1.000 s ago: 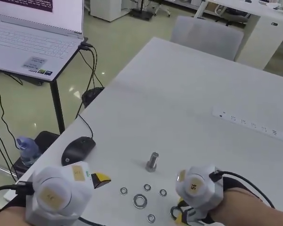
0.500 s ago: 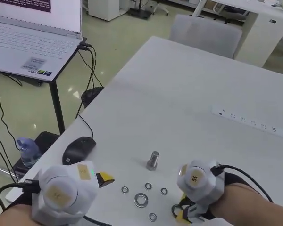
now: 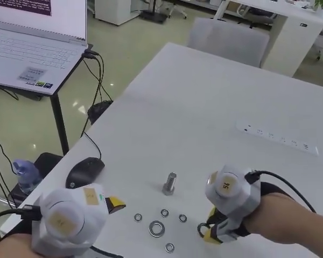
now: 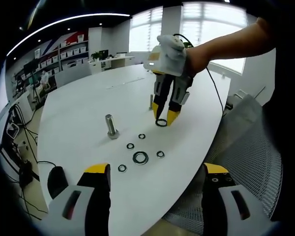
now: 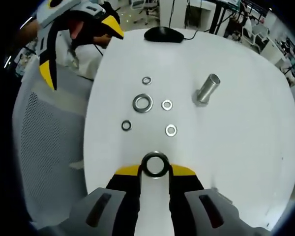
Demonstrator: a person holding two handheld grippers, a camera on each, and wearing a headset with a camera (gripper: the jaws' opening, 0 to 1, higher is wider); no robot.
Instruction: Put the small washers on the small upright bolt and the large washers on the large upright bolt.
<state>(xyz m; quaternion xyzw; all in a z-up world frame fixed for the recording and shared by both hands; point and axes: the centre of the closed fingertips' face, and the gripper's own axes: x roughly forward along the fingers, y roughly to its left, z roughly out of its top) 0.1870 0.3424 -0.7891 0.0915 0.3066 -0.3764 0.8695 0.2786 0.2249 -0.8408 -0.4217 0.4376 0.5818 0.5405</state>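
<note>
A large upright bolt (image 3: 169,184) stands on the white table (image 3: 215,107), also seen in the left gripper view (image 4: 110,126) and the right gripper view (image 5: 208,88). Before it lie small washers (image 3: 164,213) and one large washer (image 3: 156,229) (image 5: 143,103). My right gripper (image 5: 156,172) is shut on another large washer (image 5: 156,154), held just above the table to the right of the loose ones (image 3: 203,230) (image 4: 161,122). A small upright thing (image 4: 151,102) shows behind it. My left gripper (image 4: 156,169) is open at the near left, holding nothing (image 3: 116,203).
A black mouse (image 3: 85,172) lies at the table's left edge. A white power strip (image 3: 277,138) lies far right. Off the table to the left are a laptop (image 3: 27,48) on a stand and a bottle (image 3: 26,174). A grey chair (image 3: 226,40) stands beyond the far edge.
My right gripper has lifted a little and moved away from me with the large washer in it. The left gripper has barely moved. The head camera has shifted.
</note>
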